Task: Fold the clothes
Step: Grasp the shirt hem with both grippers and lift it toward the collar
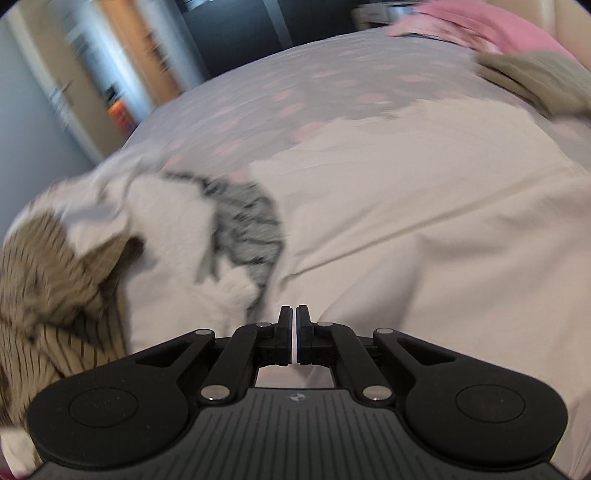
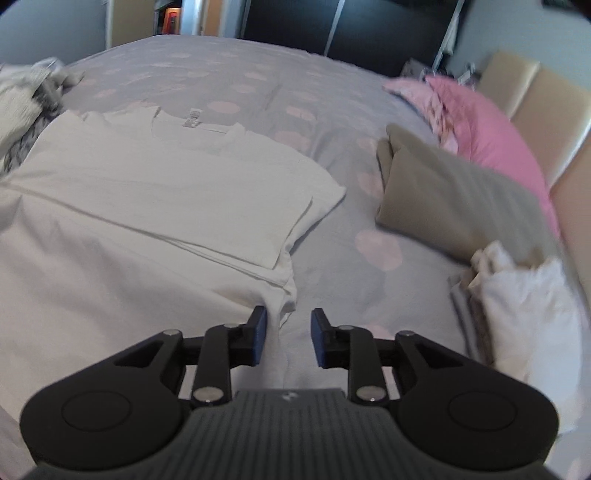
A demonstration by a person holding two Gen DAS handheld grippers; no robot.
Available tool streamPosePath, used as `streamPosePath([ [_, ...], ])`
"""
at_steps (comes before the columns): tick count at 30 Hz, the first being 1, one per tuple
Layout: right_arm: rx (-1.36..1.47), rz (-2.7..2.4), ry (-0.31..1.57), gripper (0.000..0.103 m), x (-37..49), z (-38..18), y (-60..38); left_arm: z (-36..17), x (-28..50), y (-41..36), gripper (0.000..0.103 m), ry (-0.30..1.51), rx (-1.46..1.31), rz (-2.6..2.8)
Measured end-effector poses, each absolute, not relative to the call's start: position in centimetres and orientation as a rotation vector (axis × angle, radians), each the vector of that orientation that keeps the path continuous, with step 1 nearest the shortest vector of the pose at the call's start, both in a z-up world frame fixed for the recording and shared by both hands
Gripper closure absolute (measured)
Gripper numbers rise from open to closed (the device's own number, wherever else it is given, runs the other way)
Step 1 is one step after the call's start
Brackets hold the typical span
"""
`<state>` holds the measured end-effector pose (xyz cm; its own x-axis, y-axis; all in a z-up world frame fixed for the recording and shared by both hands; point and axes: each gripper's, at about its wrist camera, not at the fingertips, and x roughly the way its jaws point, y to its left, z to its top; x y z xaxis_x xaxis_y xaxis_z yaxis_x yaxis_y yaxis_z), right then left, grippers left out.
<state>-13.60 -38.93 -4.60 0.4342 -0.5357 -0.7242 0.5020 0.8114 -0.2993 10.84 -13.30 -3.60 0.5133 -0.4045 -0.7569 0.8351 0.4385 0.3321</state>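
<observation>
Surface: bed with a grey cover (image 2: 258, 122) printed with pale pink spots, filling both views. Room behind it: dark wardrobe panels (image 2: 295, 26) at 12 o'clock in the right wrist view, and a padded beige headboard (image 2: 524, 96) at 2 o'clock.

White T-shirt (image 2: 155, 192) lies flat on the cover, collar and label toward 12 o'clock, sleeve folded in on its 3 o'clock side. Its hem corner runs down to 6 o'clock, between the fingers of the right gripper (image 2: 288, 336).

Right gripper: jaws apart, pads off the cloth. Left gripper (image 1: 294, 332): jaws closed together over the shirt fabric, a thin white sliver in the gap; can't tell whether that is pinched cloth.

Other items: folded khaki garment (image 2: 454, 199) at 3 o'clock, pink pillow (image 2: 495, 129) behind it, small white folded stack (image 2: 524, 306) at 4 o'clock. In the left wrist view, an unfolded pile at 9 o'clock: brown striped garment (image 1: 44, 280) and grey-patterned piece (image 1: 247, 221).

Left wrist view is motion-blurred, so edges and room detail are smeared. The pile is cut off at the frame edge. Shirt's lower hem is hidden under both gripper bodies.
</observation>
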Motion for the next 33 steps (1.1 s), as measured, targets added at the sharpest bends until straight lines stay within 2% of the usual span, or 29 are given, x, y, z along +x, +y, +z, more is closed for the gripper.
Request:
streamPosePath([
  [2,-0.18,-0.681,0.918,0.058,-13.7,-4.7,-37.1,-3.7,9.1,-13.6,0.102,0.621,0.823,-0.91],
  [8,-0.361,-0.568,0.962,0.057,-14.4,-5.9,-32.5,-5.0,3.3,-13.9,0.09,0.502,1.05,-1.047],
  [13,-0.42,-0.378,0.989,0.057,-15.4,-6.8,-29.1,-7.1,-0.7,-13.0,0.086,0.398,1.254,-1.162],
  [16,-0.493,-0.232,1.036,0.057,-16.4,-8.2,-26.9,-8.6,-2.1,-12.0,0.079,0.368,1.374,-1.232],
  [22,-0.721,-0.05,1.114,0.057,-18.3,-11.4,-23.4,-11.3,-2.8,-10.4,0.075,0.322,1.528,-1.227],
  [24,-0.781,-0.009,1.138,0.057,-19.0,-12.3,-22.7,-12.0,-3.1,-9.9,0.069,0.286,1.577,-1.215],
  [25,-0.804,0.0,1.15,0.057,-19.2,-12.7,-22.5,-12.5,-3.3,-9.6,0.06,0.254,1.609,-1.209],
  [26,-0.83,0.005,1.154,0.057,-19.4,-13.0,-22.4,-13.0,-3.6,-9.3,0.058,0.222,1.643,-1.202],
  [33,-0.961,0.007,1.172,0.056,-20.3,-14.3,-22.2,-16.3,-3.2,-7.6,0.058,0.13,1.819,-1.14],
])
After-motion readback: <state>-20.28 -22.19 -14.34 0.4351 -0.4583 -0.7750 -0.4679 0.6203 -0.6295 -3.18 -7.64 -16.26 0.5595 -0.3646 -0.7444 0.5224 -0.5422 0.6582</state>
